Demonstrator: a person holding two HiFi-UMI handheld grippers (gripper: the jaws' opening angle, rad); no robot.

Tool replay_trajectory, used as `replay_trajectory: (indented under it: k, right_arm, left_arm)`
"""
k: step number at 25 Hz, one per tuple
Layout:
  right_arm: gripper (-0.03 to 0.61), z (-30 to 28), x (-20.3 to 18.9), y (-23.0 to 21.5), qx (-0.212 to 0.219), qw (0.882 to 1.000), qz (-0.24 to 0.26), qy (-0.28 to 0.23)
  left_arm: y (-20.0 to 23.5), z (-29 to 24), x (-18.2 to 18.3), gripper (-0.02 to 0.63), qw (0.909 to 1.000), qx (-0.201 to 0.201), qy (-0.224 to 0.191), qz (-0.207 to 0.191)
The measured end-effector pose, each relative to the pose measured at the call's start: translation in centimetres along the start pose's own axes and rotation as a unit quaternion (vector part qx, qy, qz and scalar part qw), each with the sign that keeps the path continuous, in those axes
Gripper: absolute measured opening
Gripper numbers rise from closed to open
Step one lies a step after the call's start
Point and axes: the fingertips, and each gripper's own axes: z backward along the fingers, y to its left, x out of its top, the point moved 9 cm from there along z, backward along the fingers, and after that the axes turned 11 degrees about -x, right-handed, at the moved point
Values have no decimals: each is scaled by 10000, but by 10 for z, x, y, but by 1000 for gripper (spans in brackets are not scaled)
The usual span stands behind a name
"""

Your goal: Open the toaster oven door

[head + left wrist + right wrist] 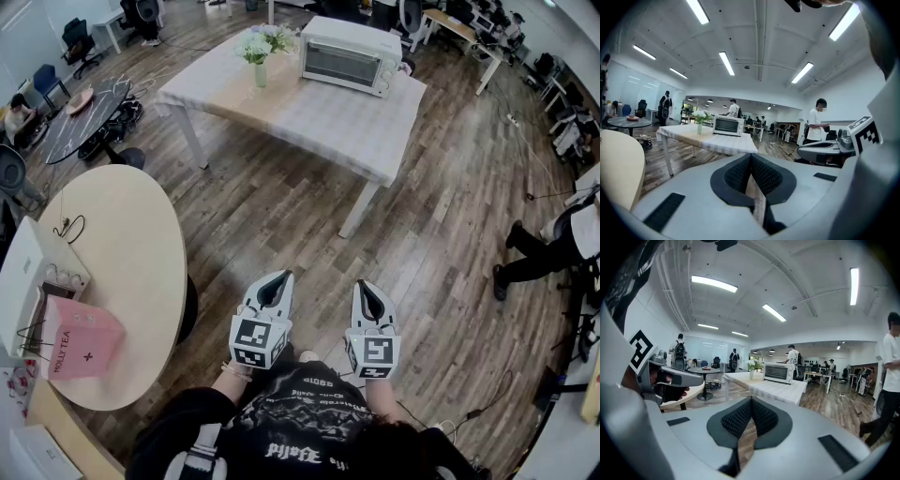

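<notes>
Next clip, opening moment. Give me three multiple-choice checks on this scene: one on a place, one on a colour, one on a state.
1. On the cloth-covered table, where does the toaster oven stand in the head view?
A. left of the flower vase
B. right of the flower vase
C. in front of the flower vase

2. What colour is the bag on the round table?
A. green
B. black
C. pink

3. How is the toaster oven door?
A. closed
B. half open
C. folded fully down

Answers:
1 B: the vase stands off the oven's left side.
2 C: the bag near the round table's edge is plainly pink.
3 A: the glass front sits flush in the housing.
</notes>
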Motion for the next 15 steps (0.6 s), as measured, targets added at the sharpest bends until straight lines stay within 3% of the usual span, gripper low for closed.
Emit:
replay_trajectory:
  k: [8, 15]
  right_arm:
    - [7, 0, -1, -11, -173, 9998, 57, 2]
    - [14, -8, -4, -18, -149, 9995, -257, 135]
  left_arm:
    - [-4, -4, 5, 18, 9998, 13, -97, -184]
    - [7, -6, 9, 18, 9997, 140, -110, -183]
